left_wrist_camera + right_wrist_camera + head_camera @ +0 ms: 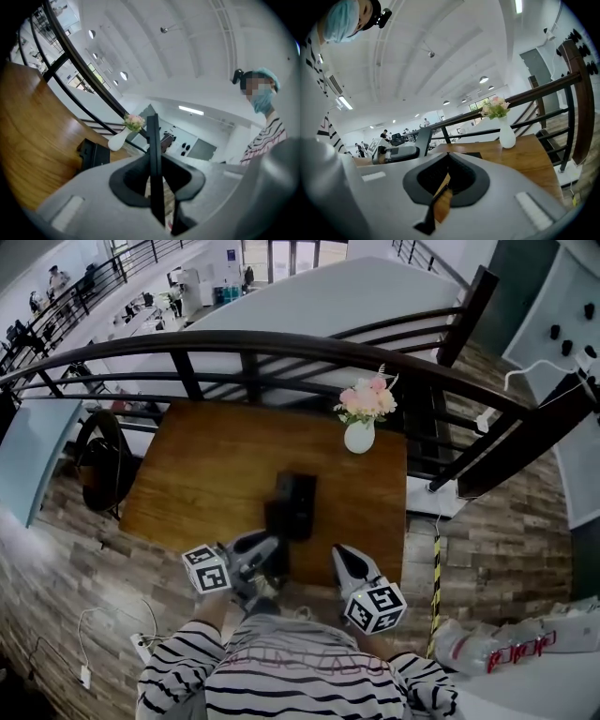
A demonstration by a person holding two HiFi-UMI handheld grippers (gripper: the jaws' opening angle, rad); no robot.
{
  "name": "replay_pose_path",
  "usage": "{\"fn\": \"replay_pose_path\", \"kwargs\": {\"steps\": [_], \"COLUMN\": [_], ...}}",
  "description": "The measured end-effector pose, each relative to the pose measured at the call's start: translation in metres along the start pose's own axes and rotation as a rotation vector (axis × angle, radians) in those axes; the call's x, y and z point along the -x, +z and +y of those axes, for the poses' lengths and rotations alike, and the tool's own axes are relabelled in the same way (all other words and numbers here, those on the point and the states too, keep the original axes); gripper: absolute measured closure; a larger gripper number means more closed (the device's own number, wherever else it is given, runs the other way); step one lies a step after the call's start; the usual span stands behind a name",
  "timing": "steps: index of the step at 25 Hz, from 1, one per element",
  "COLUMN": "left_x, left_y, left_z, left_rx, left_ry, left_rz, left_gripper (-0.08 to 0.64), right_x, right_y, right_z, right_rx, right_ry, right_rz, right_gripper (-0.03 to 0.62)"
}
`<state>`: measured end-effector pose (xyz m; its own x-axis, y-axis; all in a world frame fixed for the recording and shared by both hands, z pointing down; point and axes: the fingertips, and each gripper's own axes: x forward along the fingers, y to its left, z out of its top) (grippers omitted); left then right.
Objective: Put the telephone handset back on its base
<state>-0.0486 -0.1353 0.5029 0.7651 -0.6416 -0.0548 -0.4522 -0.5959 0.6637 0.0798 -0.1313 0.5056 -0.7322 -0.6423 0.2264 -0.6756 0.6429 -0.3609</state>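
**Phone straight ahead, left gripper nearer**

The phone (292, 502) lies on the table (187, 474), just beyond the two grippers and between them, with its long axis running away from the person. The handset (277, 523) looks to be the lower dark piece at the phone's near left, beside the base (300, 488) (the dark shapes merge, so this is a guess). The left gripper (265, 552) hangs just short of that near end. It is closer than the right gripper (339, 554), which sits off to the phone's right. Each gripper has its jaws drawn all but together, with only a thin slit showing, and grips nothing. The pickup would likely fall to the left one, which must first spread its jaws across the handset's narrow width, not along its length.
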Motion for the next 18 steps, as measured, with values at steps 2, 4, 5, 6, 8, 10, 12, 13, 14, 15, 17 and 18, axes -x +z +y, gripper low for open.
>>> {"fn": "replay_pose_path", "kwargs": {"steps": [2, 4, 5, 6, 8, 10, 12, 13, 14, 15, 17, 18], "left_x": [-0.006, -0.011, -0.012, -0.012, -0.014, -0.016, -0.020, -0.023, -0.025, -0.027, -0.032, -0.033], "left_y": [0.002, 0.003, 0.004, 0.005, 0.009, 0.010, 0.011, 0.011, 0.012, 0.012, 0.013, 0.013], "left_z": [0.017, 0.033, 0.041, 0.050, 0.065, 0.079, 0.093, 0.101, 0.108, 0.115, 0.129, 0.137], "left_rx": [0.006, 0.015, 0.020, 0.027, 0.048, 0.067, 0.078, 0.080, 0.087, 0.098, 0.128, 0.141], "left_ry": [-0.012, -0.016, -0.019, -0.024, -0.037, -0.049, -0.053, -0.055, -0.058, -0.062, -0.068, -0.068], "left_rz": [0.032, 0.061, 0.073, 0.082, 0.101, 0.121, 0.144, 0.156, 0.164, 0.170, 0.176, 0.179], "left_gripper": [0.487, 0.488, 0.487, 0.488, 0.488, 0.487, 0.488, 0.487, 0.488, 0.487, 0.487, 0.488], "right_x": [-0.009, -0.018, -0.023, -0.028, -0.040, -0.050, -0.057, -0.061, -0.064, -0.067, -0.075, -0.079], "right_y": [0.001, 0.002, 0.003, 0.004, 0.005, 0.004, 0.005, 0.006, 0.007, 0.008, 0.009, 0.009], "right_z": [-0.002, -0.003, -0.003, -0.002, -0.001, -0.001, -0.003, -0.004, -0.005, -0.006, -0.008, -0.009], "right_rx": [-0.001, -0.002, -0.002, -0.002, -0.001, -0.006, -0.013, -0.016, -0.017, -0.017, -0.017, -0.017], "right_ry": [-0.017, -0.034, -0.043, -0.051, -0.068, -0.084, -0.098, -0.106, -0.114, -0.122, -0.137, -0.143], "right_rz": [0.005, 0.011, 0.011, 0.011, 0.009, 0.009, 0.011, 0.012, 0.013, 0.015, 0.019, 0.021], "right_gripper": [0.592, 0.592, 0.592, 0.592, 0.592, 0.592, 0.592, 0.592, 0.592, 0.592, 0.592, 0.592]}}
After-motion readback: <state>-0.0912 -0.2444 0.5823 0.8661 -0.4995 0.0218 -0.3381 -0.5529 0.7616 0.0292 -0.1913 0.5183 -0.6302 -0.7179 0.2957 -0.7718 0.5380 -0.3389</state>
